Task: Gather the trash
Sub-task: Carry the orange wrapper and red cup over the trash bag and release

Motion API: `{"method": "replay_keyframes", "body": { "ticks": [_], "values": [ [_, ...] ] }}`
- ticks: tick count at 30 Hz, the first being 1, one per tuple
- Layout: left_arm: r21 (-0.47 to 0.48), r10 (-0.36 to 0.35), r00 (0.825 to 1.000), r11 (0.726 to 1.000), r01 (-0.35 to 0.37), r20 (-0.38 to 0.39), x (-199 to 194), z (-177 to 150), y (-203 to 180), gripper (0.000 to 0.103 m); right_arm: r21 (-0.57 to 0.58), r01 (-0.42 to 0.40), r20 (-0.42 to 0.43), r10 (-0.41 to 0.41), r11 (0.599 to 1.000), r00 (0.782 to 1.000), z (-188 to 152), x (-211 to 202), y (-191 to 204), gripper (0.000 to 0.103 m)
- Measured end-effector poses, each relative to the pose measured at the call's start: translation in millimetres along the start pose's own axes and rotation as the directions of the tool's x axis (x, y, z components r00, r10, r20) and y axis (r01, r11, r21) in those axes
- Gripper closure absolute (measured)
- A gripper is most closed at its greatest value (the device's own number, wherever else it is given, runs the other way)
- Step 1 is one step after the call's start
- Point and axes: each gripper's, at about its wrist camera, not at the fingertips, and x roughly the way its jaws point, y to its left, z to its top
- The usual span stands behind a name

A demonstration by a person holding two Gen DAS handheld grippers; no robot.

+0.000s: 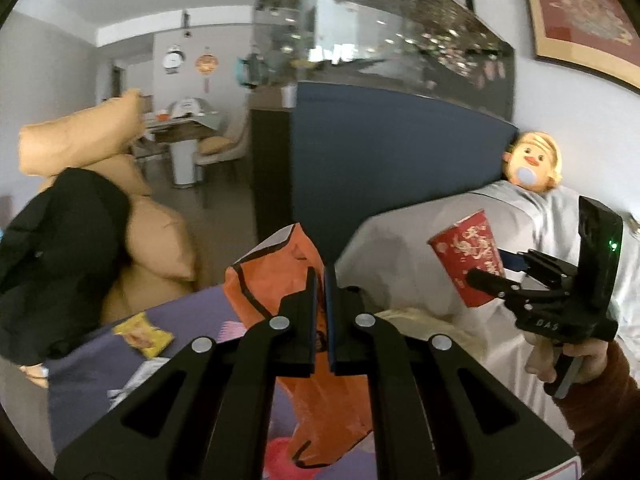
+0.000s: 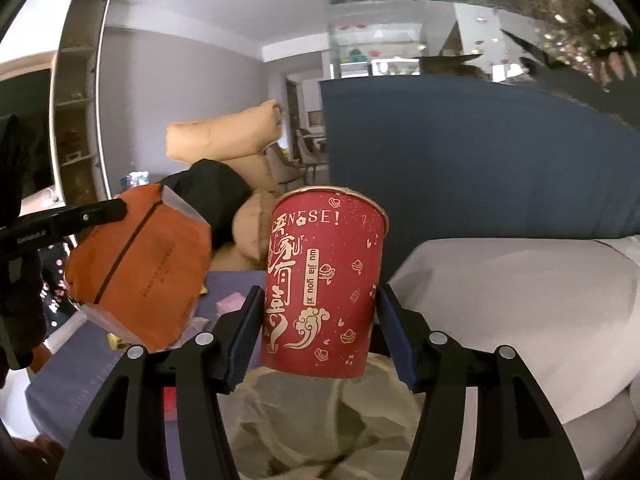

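The left gripper (image 1: pixel 320 304) is clamped on a crumpled orange paper bag (image 1: pixel 280 276). The right gripper (image 2: pixel 320 332) grips a red printed paper cup (image 2: pixel 324 280), seemingly upright, above a purple cloth (image 1: pixel 192 316).

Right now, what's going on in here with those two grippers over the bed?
A person is clearing trash with a handheld gripper in each hand. The left gripper is clamped shut on an orange paper bag, lifted off the purple bedding. The right gripper grips a red paper cup, held upright in the air. A yellow wrapper lies on the bedding, not yet picked up.
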Motion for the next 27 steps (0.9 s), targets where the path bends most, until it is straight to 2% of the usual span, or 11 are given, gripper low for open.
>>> {"method": "replay_keyframes", "body": {
  "ticks": [5,12,15,19,20,22,27],
  "values": [
    [-0.057,-0.119,0.991,0.992,0.115,-0.062,40,-5,-24,0.1,0.019,0.039,0.01,-0.04,0.999,0.999,-6,-11,-20,0.049],
    [-0.104,-0.206,0.967,0.976,0.191,-0.15,109,-41,-54,0.1,0.056,0.076,0.007,-0.077,0.995,0.997,-15,-13,-43,0.049],
    [-0.086,-0.203,0.946,0.979,0.187,-0.251,140,-69,-71,0.1,0.082,0.082,-0.005,-0.082,0.993,0.997,-20,-9,-52,0.049],
    [-0.126,-0.203,0.879,0.978,0.164,-0.432,186,-113,-86,0.1,0.112,0.081,-0.025,-0.079,0.99,0.997,-30,-2,-60,0.049],
    [-0.134,-0.191,0.869,0.98,0.145,-0.456,193,-121,-87,0.1,0.118,0.08,-0.031,-0.076,0.99,0.997,-33,0,-61,0.049],
    [-0.134,-0.176,0.857,0.983,0.126,-0.484,203,-134,-87,0.1,0.124,0.077,-0.041,-0.073,0.989,0.997,-36,4,-62,0.049],
    [-0.118,-0.171,0.85,0.985,0.129,-0.498,205,-140,-88,0.097,0.136,0.068,-0.072,-0.058,0.988,0.996,-45,17,-61,0.049]
  ]
}}
